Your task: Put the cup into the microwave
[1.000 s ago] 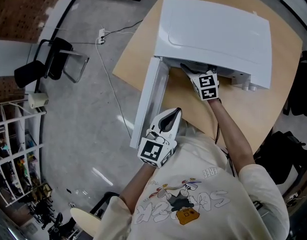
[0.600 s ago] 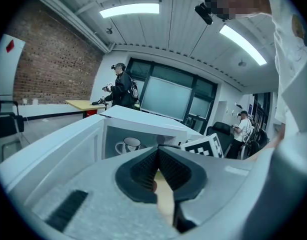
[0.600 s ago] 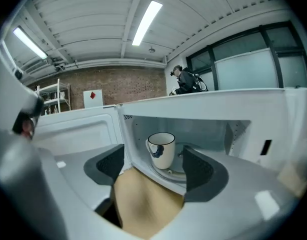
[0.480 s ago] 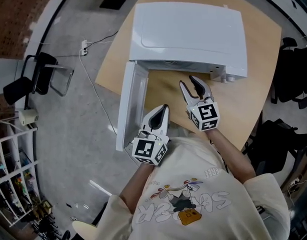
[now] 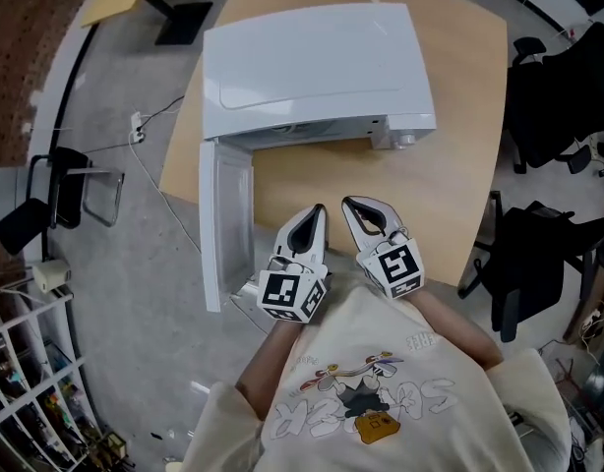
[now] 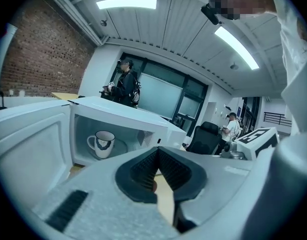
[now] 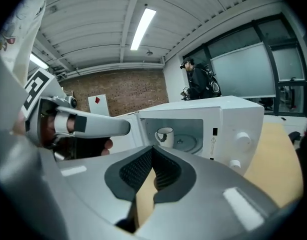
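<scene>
A white cup [image 6: 104, 143] with a dark print stands upright inside the open white microwave [image 5: 312, 67]; the right gripper view also shows the cup [image 7: 164, 135] on the turntable. The microwave door [image 5: 226, 219] hangs open toward the left. My left gripper [image 5: 314, 218] is shut and empty, close to the door's near end. My right gripper [image 5: 357, 211] is shut with nothing between its jaws, drawn back from the cavity, beside the left one above the table's near edge.
The microwave sits on a wooden table [image 5: 450, 155]. Black office chairs [image 5: 543, 254] stand at the right. A folding chair [image 5: 56, 190] and a cable lie on the grey floor at the left. People stand far off by glass walls [image 6: 124, 84].
My right gripper came out of the microwave cavity and back toward my body, and its jaws closed empty. The left gripper shifted slightly toward the table. The cup stays inside.
</scene>
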`<control>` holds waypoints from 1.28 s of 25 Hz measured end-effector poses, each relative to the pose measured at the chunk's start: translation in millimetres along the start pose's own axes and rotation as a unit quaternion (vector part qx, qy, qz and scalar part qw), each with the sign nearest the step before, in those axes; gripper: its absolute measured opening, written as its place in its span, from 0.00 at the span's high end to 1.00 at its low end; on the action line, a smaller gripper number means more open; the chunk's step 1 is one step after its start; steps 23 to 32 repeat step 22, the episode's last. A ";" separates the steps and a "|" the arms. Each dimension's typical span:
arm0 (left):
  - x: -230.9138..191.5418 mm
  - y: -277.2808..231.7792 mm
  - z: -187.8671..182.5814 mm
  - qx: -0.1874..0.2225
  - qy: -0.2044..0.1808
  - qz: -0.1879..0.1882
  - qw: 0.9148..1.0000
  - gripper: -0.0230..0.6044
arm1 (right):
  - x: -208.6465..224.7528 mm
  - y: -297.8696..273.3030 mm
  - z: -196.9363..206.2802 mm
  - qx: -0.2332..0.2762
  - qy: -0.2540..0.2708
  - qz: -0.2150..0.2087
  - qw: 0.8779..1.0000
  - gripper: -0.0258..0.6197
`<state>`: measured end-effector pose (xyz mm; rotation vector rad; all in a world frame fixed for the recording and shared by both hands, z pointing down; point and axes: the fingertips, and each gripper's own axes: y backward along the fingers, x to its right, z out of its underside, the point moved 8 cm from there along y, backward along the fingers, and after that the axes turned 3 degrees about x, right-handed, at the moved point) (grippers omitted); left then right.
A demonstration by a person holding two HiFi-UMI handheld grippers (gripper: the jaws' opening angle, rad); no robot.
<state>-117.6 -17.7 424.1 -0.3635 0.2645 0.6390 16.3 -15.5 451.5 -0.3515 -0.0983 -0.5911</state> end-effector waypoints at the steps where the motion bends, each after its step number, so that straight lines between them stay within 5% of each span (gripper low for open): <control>1: 3.1 -3.2 0.9 -0.001 -0.002 0.004 1.000 0.96 | 1.7 5.2 0.5 -0.001 0.000 0.001 1.000 0.95; 32: 49.5 -29.1 13.0 -0.011 -0.022 0.021 0.999 0.96 | 39.0 59.6 13.8 -0.014 -0.014 0.008 1.000 0.95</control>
